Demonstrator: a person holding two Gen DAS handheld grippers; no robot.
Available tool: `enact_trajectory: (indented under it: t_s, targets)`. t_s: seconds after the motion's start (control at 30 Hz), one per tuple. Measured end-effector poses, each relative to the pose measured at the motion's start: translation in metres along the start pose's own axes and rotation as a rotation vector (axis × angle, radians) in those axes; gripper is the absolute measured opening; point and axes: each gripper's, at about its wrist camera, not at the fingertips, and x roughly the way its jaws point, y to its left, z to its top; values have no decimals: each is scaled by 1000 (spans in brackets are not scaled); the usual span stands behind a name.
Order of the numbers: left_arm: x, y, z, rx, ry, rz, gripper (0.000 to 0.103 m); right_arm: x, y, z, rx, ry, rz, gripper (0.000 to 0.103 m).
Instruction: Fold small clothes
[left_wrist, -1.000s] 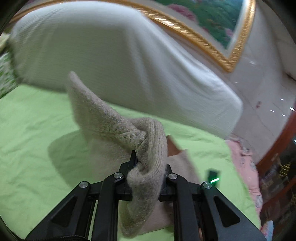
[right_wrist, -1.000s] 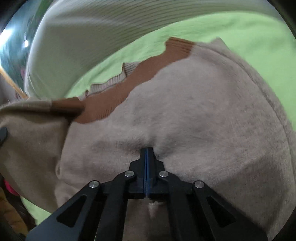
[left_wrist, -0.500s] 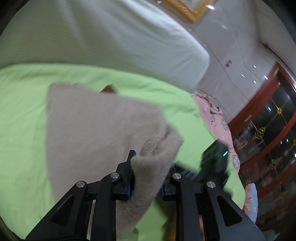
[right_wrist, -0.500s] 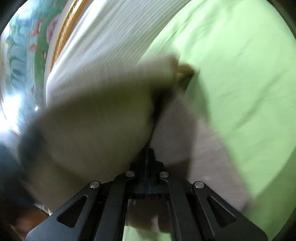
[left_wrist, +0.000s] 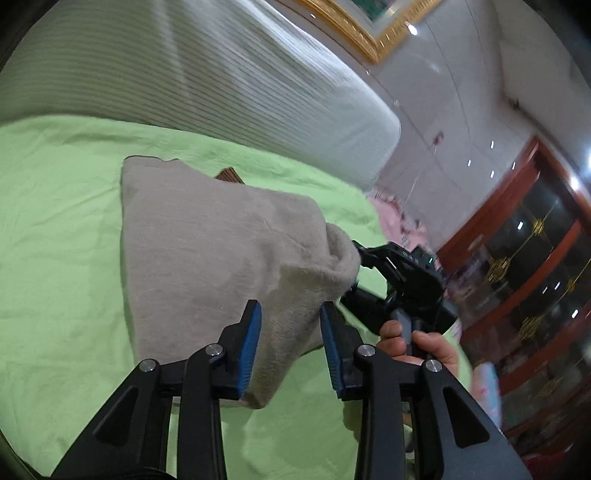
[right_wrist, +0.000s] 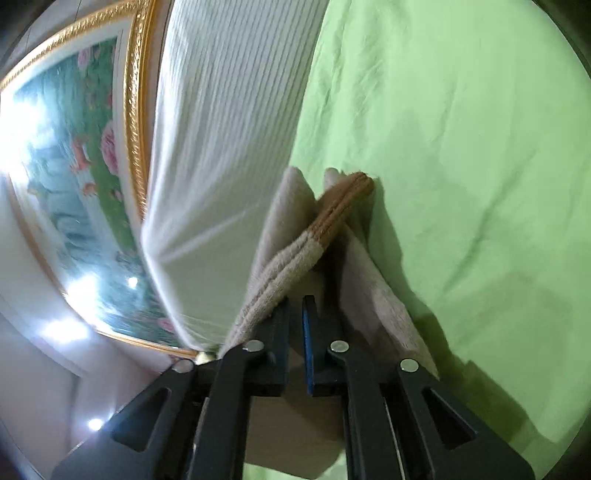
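Left wrist view shows the folded beige knitted garment (left_wrist: 207, 251) lying on the light green bed sheet (left_wrist: 55, 221). The left tongs (left_wrist: 290, 347) have just been opening; cloth sits between the blue pads (left_wrist: 250, 347), no longer squeezed. Further right, a hand (left_wrist: 417, 345) holds the right tongs (right_wrist: 295, 332), which have also just been opening, the gap between them empty, with the garment's brown ribbed edge (right_wrist: 343, 206) just ahead.

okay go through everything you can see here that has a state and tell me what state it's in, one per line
beige knit garment: folded over on itself, lying on the sheet, brown ribbed edge showing at the far end.
left tongs: jaws have just been opening, apart, garment corner between the pads.
right tongs: jaws have just been opening, narrow gap, garment edge beside them.
green sheet: spread out, creased.
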Motion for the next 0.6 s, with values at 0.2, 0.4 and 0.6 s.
enact_trajectory:
  t_s: [0.2,0.4,0.6]
  targets:
    - [-8,39,23,-31,-40,165,44,-12,-7,17,83,-55,150,81]
    - [37,69,43,-68,24,305,46,26,32,12,-184,37,-200,78]
    - [74,80,44,-34,100,424,51,70,79,10,-547,91,-562,61]
